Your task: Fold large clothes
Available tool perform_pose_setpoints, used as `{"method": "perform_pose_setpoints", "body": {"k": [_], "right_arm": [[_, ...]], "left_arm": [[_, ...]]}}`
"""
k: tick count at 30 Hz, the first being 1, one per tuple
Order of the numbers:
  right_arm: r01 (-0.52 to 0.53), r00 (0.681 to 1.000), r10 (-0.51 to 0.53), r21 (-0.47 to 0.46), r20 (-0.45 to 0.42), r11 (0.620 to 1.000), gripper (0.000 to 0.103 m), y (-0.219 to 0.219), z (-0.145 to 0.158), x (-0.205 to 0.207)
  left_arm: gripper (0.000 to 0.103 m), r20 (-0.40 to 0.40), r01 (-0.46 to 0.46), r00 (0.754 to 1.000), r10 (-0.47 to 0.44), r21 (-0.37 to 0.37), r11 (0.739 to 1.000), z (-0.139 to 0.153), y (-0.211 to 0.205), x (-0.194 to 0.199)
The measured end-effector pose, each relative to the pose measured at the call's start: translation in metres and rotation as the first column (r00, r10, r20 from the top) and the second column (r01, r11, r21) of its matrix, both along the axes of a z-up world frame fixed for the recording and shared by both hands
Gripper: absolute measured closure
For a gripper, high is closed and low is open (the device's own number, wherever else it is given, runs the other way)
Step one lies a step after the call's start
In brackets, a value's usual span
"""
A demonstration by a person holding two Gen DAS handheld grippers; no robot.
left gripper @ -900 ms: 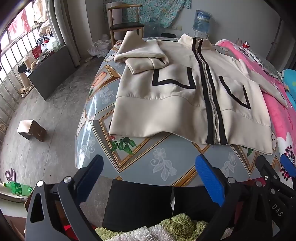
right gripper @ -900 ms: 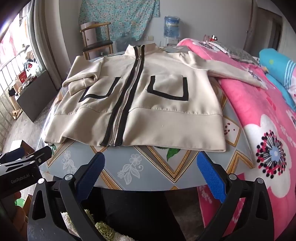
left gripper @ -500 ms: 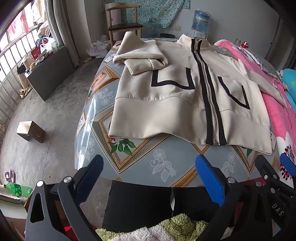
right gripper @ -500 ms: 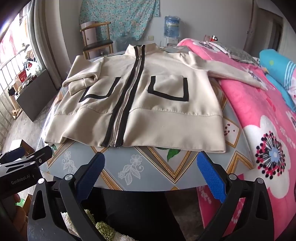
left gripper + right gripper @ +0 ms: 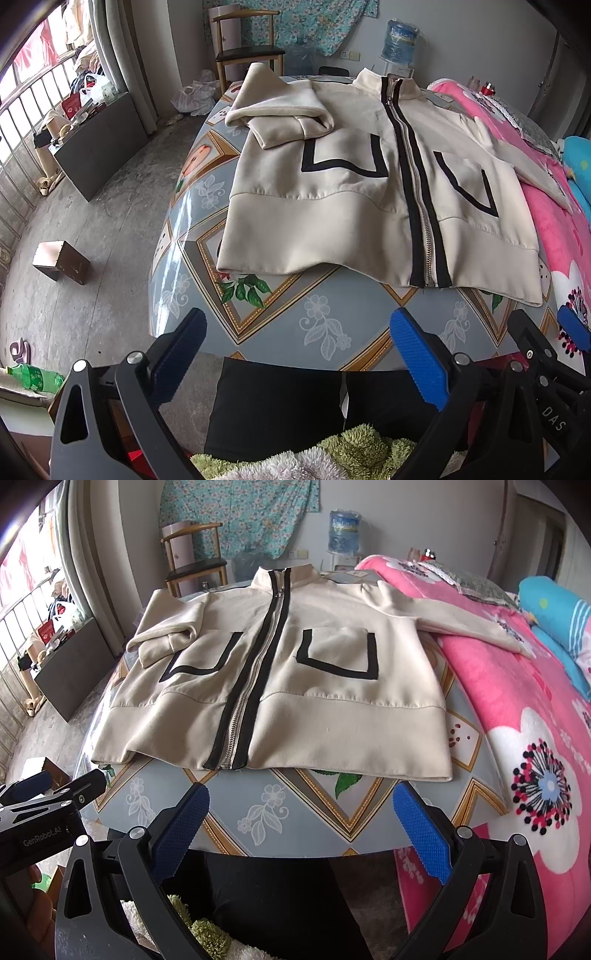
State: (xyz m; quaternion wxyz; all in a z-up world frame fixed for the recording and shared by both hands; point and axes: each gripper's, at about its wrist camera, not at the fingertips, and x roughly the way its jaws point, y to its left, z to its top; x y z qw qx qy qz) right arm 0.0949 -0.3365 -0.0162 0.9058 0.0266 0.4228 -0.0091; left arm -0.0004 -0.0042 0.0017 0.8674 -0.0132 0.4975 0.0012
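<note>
While both tools gape empty, cream jacket flat on table

Round floral-cloth table: cream zip jacket flat on top, right sleeve over pink blanket.

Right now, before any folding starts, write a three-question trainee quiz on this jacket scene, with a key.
1. True or false: the jacket is zipped shut.
2. Which sleeve is already folded onto the jacket's front: the one toward the window, or the one on the pink blanket?
3. Does the left gripper or the right gripper hold any cloth?

Key
1. True; the zipper runs closed from collar to hem.
2. The window-side sleeve; the other sleeve lies stretched out.
3. Neither; both pairs of jaws stand open, short of the table.
</note>
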Motion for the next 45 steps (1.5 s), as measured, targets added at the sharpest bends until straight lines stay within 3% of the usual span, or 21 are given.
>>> {"method": "perform_pose_setpoints", "body": {"k": [45], "right_arm": [[0.0, 1.0, 0.0, 0.002, -0.005, 1.0, 0.007, 0.0016, 0.0002, -0.0013]], "left_arm": [[0.005, -0.004, -0.002, 1.0, 0.002, -0.004, 1.0, -0.001, 0.0048, -0.0022]]}}
